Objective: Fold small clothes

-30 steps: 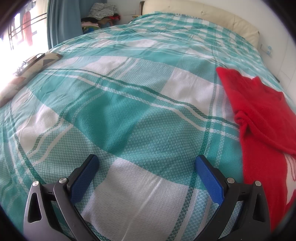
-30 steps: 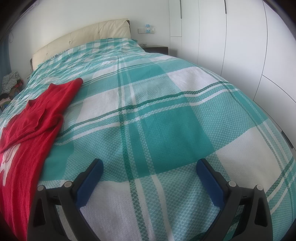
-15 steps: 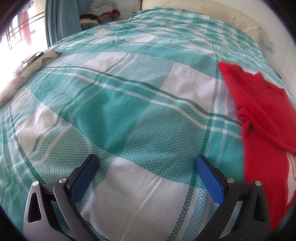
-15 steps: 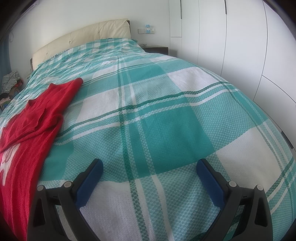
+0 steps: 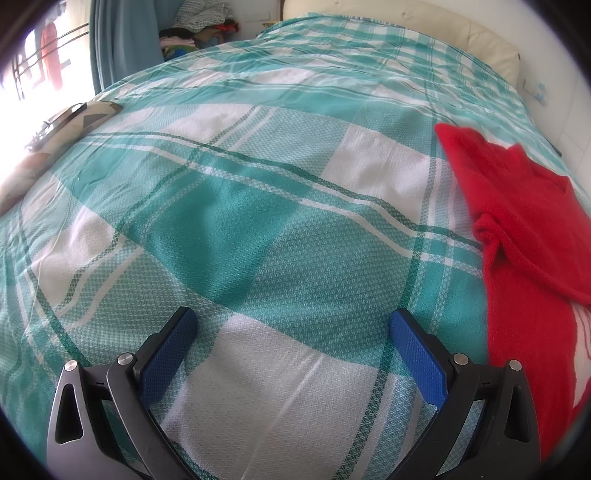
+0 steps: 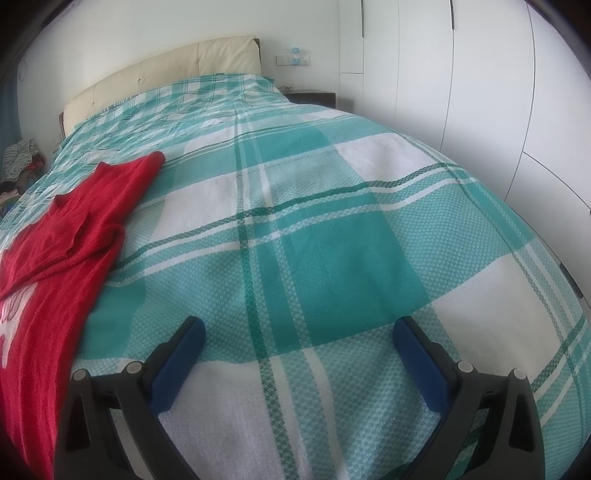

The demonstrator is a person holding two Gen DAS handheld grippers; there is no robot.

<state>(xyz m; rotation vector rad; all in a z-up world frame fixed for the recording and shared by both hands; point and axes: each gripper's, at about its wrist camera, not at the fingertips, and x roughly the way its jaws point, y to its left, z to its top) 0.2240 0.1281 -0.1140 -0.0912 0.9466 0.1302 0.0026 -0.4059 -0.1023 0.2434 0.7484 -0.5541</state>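
Note:
A red knit top with a white print lies on the teal plaid bedspread, at the right edge of the left wrist view; one sleeve is folded across its chest. The same red top fills the left edge of the right wrist view. My left gripper hangs open over bare bedspread, left of the garment and apart from it. Over the bedspread to the garment's right, my right gripper is open as well. Nothing lies between either pair of blue pads.
A cream headboard closes the far end of the bed. White wardrobe doors run along the right side, with a dark nightstand in the corner. A patterned cushion, blue curtain and clothes pile sit at the far left.
The left wrist view has shifted a little, so the bed and red top sit slightly lower in frame. The right wrist view is unchanged. Both grippers stay open.

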